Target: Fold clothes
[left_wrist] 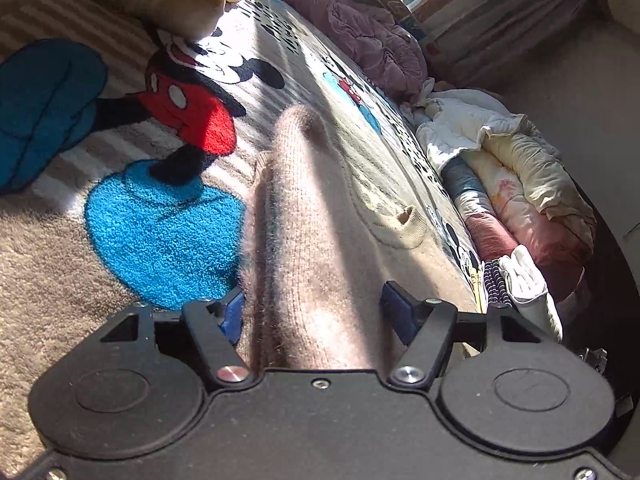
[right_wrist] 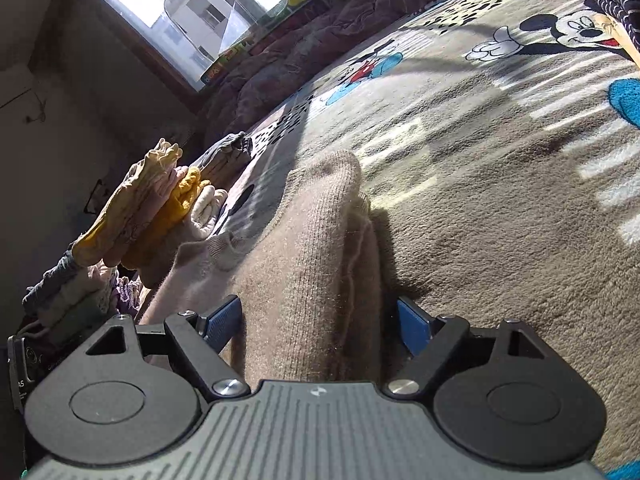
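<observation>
A fold of the fuzzy beige knit sweater (left_wrist: 308,240) ran up between the blue pads of the left hand-held gripper (left_wrist: 314,314), which stood spread with cloth filling the gap. The right hand-held gripper (right_wrist: 320,320) stood likewise spread around another raised fold of that one sweater (right_wrist: 316,248). It lay on the cartoon-print blanket (right_wrist: 500,184) beside one pile of folded clothes (right_wrist: 156,200).

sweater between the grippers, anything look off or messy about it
Nothing damaged. The beige sweater is bunched into a raised ridge between each gripper's blue fingers, not lying flat on the cartoon blanket, and its ribbed cuff sits curled up. That fits a fold in progress.
</observation>
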